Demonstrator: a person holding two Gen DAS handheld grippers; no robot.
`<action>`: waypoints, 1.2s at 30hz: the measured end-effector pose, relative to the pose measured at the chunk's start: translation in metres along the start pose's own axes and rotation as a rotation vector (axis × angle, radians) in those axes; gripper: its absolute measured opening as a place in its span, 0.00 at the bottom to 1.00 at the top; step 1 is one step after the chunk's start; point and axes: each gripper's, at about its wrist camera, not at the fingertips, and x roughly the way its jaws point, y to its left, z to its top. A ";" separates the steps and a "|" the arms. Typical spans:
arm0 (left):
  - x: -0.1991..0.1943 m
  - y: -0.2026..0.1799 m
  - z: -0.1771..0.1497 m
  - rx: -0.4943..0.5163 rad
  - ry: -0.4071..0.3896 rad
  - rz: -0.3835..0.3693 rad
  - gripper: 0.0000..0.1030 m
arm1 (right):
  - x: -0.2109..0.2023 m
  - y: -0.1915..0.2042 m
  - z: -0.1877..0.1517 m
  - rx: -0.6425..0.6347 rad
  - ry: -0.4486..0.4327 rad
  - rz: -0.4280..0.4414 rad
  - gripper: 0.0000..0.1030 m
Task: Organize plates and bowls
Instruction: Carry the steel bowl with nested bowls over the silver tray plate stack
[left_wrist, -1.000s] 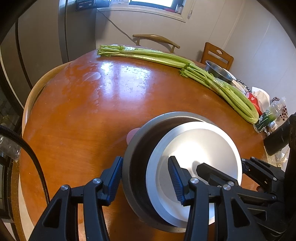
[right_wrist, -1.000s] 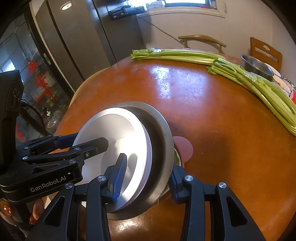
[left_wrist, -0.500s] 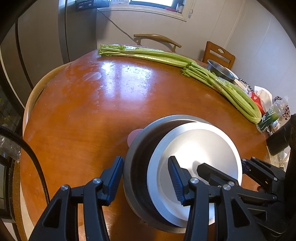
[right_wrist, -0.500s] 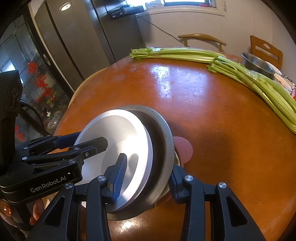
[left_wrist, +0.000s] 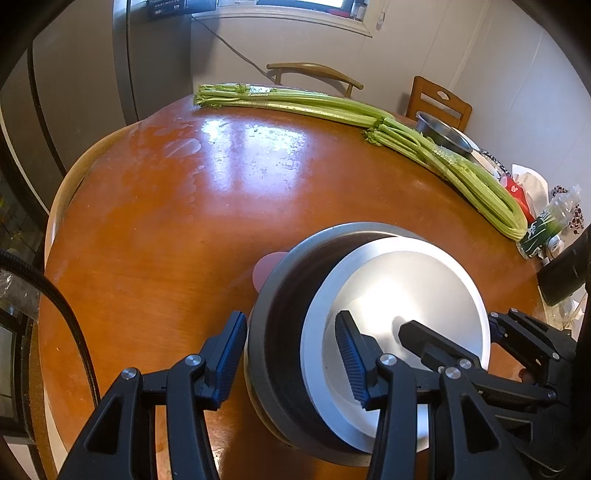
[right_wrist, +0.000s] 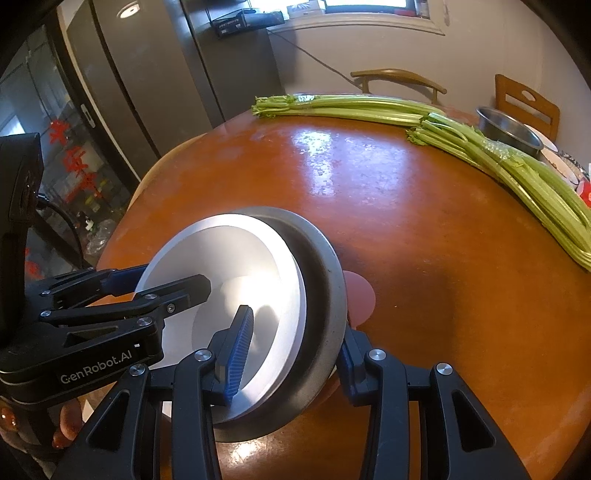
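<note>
Bowls: 2 nested, 1 far; celery bunches: 2; chairs: 2; tools: 2.

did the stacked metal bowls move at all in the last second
Yes, slightly. In the left wrist view the stacked metal bowls sit a little farther from the celery and lower in frame, though the camera itself may have shifted.

Glossy wooden table; matt, seemingly steel bowls.

Both wrist views close, facing across table, sharing nested bowls
</note>
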 end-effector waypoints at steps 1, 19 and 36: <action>0.001 0.000 0.001 0.001 0.001 0.000 0.48 | 0.000 0.001 0.000 0.000 0.000 -0.003 0.43; -0.001 0.002 -0.002 0.018 -0.010 0.023 0.49 | 0.005 0.003 -0.001 -0.025 -0.009 -0.055 0.43; -0.028 -0.004 -0.001 0.045 -0.084 0.011 0.51 | -0.001 0.005 -0.001 -0.052 -0.033 -0.074 0.53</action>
